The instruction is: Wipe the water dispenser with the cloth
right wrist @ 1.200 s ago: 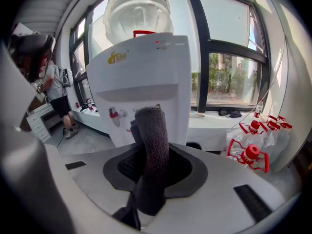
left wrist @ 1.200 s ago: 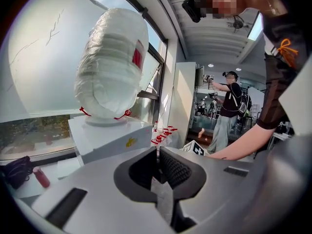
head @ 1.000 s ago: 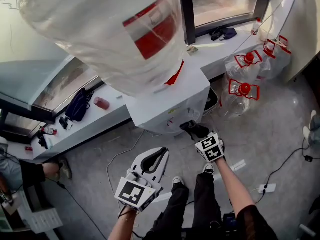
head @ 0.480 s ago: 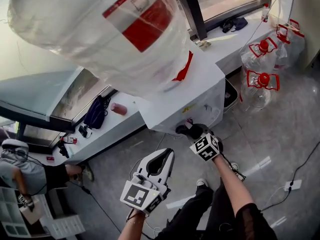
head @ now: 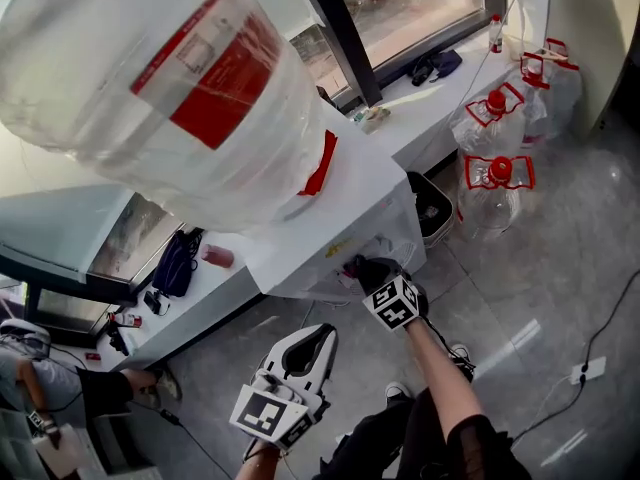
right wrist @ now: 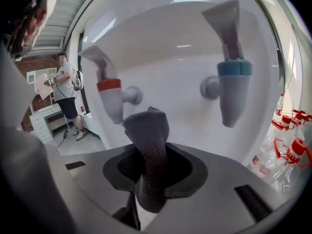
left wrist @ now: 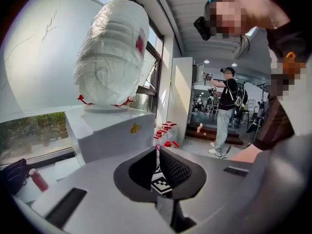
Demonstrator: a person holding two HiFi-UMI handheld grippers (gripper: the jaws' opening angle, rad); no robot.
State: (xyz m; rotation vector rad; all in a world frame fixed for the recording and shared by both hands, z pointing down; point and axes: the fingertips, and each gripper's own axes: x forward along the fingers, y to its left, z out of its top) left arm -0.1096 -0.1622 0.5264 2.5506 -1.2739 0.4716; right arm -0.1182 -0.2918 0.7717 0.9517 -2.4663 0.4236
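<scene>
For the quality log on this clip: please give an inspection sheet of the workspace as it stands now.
Surface: dispenser front is white, no marks seen; grey floor.
Job's things: water dispenser carrying a wrapped bottle; red tap and blue tap; dark cloth.
Clutter: red-capped jugs beside the dispenser; dark bag and red bottle on the sill.
Grippers: right gripper, jaws shut on the cloth, below the taps, contact unclear; left gripper, jaws together, nothing between.
Cables: black cable across the floor.
Surroundings: window; seated person; standing person.
</scene>
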